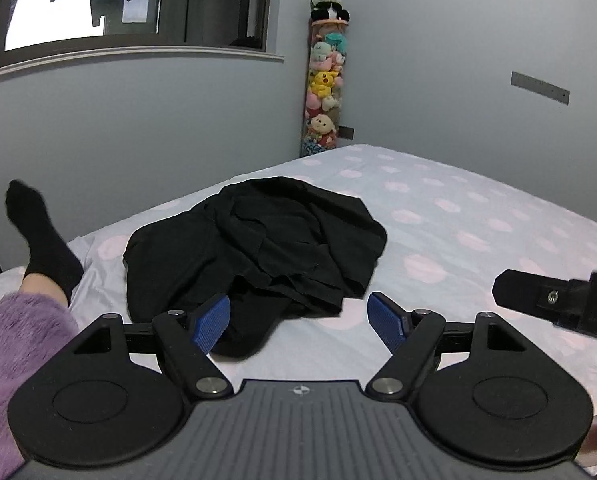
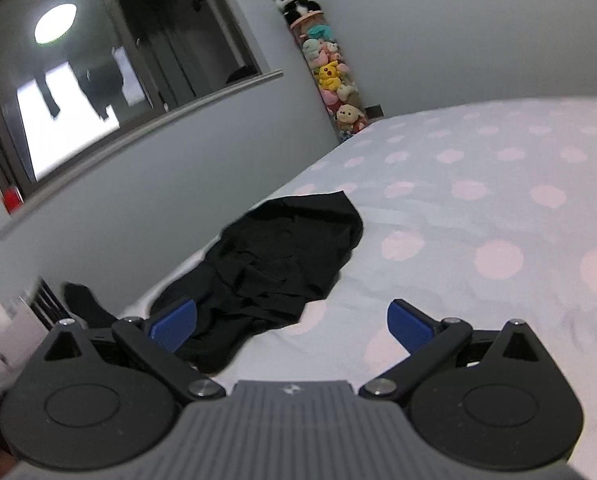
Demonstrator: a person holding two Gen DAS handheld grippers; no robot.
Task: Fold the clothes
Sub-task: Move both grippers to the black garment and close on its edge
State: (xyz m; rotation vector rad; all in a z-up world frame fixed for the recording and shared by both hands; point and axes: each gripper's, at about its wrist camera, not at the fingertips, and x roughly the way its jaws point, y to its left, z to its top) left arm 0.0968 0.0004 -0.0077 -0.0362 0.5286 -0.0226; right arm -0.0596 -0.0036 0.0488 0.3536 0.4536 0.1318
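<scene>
A crumpled black garment (image 1: 254, 248) lies in a heap on the bed (image 1: 458, 216), which has a pale sheet with pink dots. My left gripper (image 1: 298, 322) is open and empty, just short of the garment's near edge. My right gripper (image 2: 292, 326) is open and empty, with the garment (image 2: 274, 264) ahead and to its left. The right gripper also shows at the right edge of the left wrist view (image 1: 558, 304).
A leg in a black sock (image 1: 42, 236) and purple fleece (image 1: 14, 344) rests on the bed at the left. A tall tube of plush toys (image 1: 324, 76) stands in the far corner. A window (image 1: 130, 0) is in the wall behind.
</scene>
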